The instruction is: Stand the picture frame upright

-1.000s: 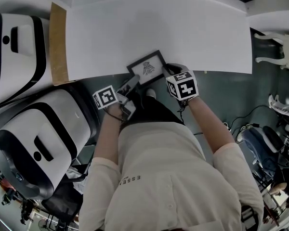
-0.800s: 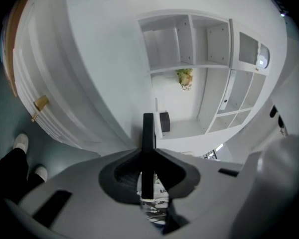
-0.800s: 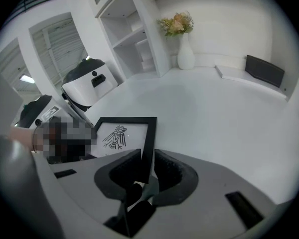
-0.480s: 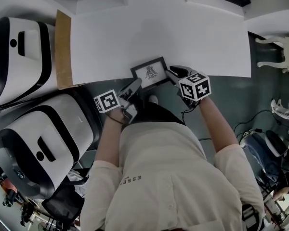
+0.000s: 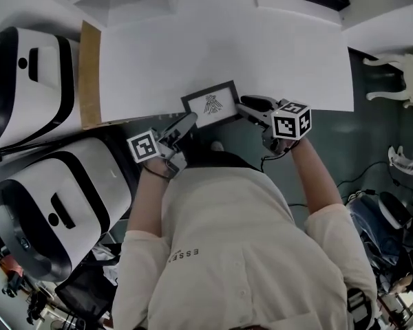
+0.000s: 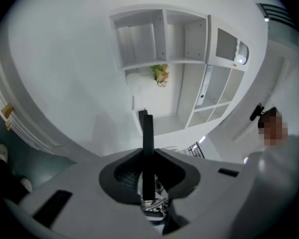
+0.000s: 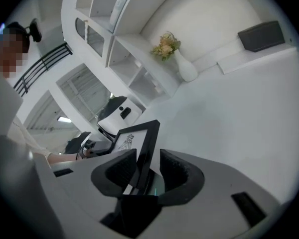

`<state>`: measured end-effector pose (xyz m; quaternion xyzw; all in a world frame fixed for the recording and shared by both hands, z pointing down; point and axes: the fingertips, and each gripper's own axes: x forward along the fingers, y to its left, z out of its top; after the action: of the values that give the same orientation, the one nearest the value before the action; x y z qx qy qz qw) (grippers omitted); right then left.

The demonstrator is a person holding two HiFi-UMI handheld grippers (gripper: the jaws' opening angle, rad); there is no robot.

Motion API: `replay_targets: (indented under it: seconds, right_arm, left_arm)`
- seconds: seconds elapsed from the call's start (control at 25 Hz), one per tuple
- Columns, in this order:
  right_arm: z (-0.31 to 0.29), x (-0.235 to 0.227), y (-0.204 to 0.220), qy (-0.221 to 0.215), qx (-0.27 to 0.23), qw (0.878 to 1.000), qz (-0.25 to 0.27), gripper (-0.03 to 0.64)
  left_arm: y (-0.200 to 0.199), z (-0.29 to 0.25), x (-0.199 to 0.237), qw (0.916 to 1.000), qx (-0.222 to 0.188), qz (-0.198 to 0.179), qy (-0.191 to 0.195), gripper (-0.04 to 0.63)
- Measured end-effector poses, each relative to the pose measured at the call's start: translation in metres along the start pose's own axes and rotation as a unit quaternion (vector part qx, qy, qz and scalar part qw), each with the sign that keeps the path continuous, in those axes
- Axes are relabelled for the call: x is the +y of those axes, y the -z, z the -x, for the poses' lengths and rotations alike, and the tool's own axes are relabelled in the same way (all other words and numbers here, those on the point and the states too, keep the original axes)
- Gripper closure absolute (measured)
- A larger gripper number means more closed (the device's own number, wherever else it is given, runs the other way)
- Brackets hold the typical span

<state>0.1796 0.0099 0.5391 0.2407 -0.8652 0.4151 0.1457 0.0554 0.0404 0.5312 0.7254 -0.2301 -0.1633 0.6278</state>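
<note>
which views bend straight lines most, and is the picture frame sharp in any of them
head view: table edges nearly straight, even light, picture frame crisp; left gripper view: heavy fisheye curves the shelves, corners dark, frame only edge-on; right gripper view: same fisheye, frame's drawing sharp

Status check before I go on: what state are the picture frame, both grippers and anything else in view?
picture frame: raised on edge at the near edge of the white table, tilted, not lying flat.
left gripper: shut on one side edge of the picture frame.
right gripper: jaws opening, the picture frame's other edge between them, one pad clear of it.
vase: upright, flowers in it.
</note>
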Motion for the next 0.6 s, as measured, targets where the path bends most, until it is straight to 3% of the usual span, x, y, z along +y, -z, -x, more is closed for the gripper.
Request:
replay_targets:
  seconds: [0.12, 0.32, 0.44, 0.6]
  right_arm:
    - [0.002, 0.011, -0.005, -0.060, -0.007, 0.997, -0.043, 0.469]
    - [-0.004, 0.033, -0.027, -0.156, -0.033, 0.982, -0.104, 0.469]
    - [-0.012, 0.035, -0.044, -0.174, -0.051, 0.976, -0.124, 0.471]
    - [-0.038, 0.033, -0.062, -0.159, -0.032, 0.979, -0.124, 0.517]
  left_arm:
    - [-0.004, 0.003, -0.017, 0.9997, 0.008, -0.014, 0.020, 0.523]
    - [-0.022, 0.009, -0.038, 0.9975, 0.035, -0.038, 0.048, 0.523]
    - [-0.033, 0.008, -0.043, 0.9959, 0.057, -0.044, 0.054, 0.523]
    - [-0.065, 0.011, -0.035, 0.9945, 0.081, -0.055, 0.038, 0.523]
